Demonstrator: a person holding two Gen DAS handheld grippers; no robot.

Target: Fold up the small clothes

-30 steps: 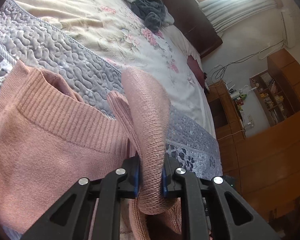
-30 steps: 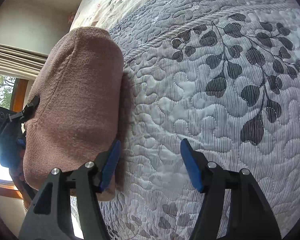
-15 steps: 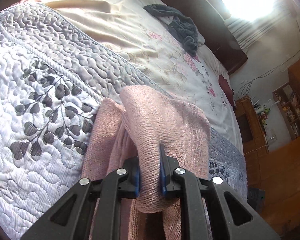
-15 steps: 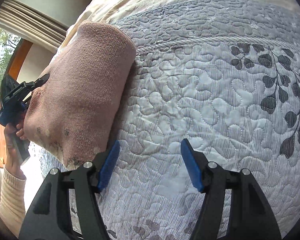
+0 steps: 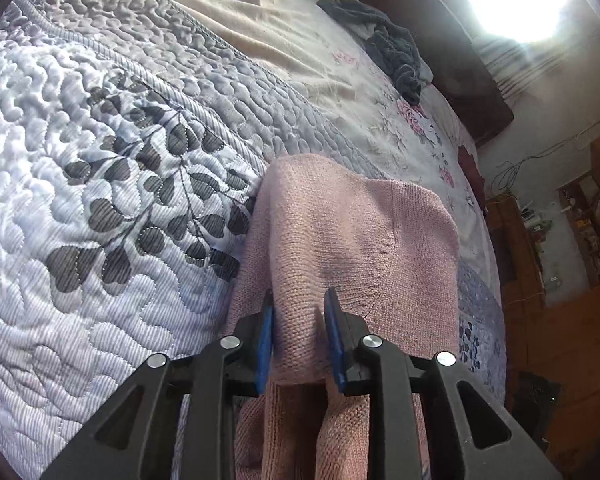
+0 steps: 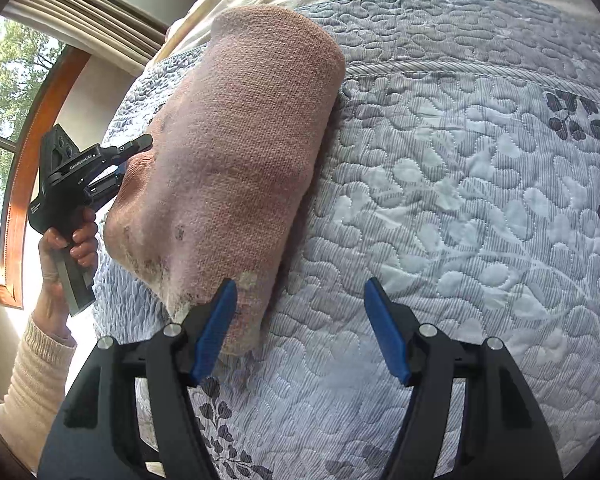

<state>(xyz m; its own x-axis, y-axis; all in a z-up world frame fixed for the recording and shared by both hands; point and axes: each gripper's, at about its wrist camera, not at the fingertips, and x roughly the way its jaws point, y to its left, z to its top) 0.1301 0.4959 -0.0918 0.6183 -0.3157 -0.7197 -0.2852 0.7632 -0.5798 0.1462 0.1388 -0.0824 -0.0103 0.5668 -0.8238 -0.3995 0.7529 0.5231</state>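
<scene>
A pink knitted sweater (image 5: 352,232) lies folded over on the grey quilted bedspread (image 5: 100,184). My left gripper (image 5: 299,320) is shut on a thick fold at its near edge, with knit filling the space between the blue pads. In the right wrist view the same sweater (image 6: 236,168) forms a rounded bundle on the quilt. There the left gripper (image 6: 134,158), held by a hand (image 6: 70,240), meets the bundle's left side. My right gripper (image 6: 300,320) is open and holds nothing. Its left pad (image 6: 216,320) sits by the bundle's near corner, over the quilt.
A dark grey garment (image 5: 384,48) lies far up the bed on the floral sheet (image 5: 300,40), near the dark headboard (image 5: 468,72). Wooden cabinets (image 5: 580,320) stand past the bed's right side. A window with a wooden frame (image 6: 32,160) is beyond the bed's left edge.
The left gripper carried the sweater's fold over and laid it down, so the garment is now doubled. Its jaws stand slightly wider. The right gripper stayed open and drew back a little.
</scene>
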